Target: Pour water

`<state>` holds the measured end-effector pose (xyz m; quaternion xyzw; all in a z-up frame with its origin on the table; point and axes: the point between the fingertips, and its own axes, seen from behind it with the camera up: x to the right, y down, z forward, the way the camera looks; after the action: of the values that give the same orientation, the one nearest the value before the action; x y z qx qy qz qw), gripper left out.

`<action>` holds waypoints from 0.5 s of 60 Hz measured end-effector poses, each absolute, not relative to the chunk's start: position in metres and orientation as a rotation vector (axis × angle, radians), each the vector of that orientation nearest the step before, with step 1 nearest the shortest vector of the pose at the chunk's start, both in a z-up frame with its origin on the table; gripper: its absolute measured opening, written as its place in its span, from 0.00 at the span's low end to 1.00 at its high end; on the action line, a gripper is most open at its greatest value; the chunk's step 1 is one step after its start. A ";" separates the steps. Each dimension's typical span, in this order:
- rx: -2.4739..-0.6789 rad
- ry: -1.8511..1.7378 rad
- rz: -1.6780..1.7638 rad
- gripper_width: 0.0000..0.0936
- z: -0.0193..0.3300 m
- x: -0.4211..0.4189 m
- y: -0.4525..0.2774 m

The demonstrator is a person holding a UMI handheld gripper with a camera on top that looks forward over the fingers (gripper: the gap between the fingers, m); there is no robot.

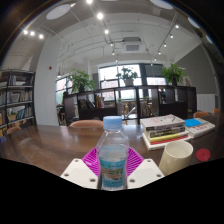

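Water sits in a clear plastic bottle [113,155] with a pale cap and a blue-and-white label, standing upright in the lower centre of the frame, between the two white fingers of the tongs [112,172]. The magenta pads [92,158] show at either side of the bottle and seem to lie right against it, so the tongs look clenched on the bottle, grasping it around its lower body; the exact contact at the right pad is partly hidden by the bottle itself. Just to the right of the bottle, in the lower right of the frame, stands a cream-coloured round paper cup [177,156] with its mouth open upward, near the bottle but apart from it. Both are over a dark brown wooden counter [45,145] that spreads across the middle of the frame. Beyond the cup, at centre right, lies a stack of flat books [165,129] with light covers. A small red round object [203,154] shows at the far right, too blurred to identify. At far left stands a dark bookshelf [16,101], and leafy green plants [82,82] line the windows in the background.
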<state>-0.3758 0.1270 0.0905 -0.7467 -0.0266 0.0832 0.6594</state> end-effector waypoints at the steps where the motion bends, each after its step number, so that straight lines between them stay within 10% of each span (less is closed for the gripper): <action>1: -1.694 -0.045 0.215 0.31 0.092 -0.376 0.127; 30: -1.182 0.949 1.325 0.30 0.197 -0.326 0.125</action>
<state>-0.3259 0.1249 0.1969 -0.4961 0.3984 0.5563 0.5346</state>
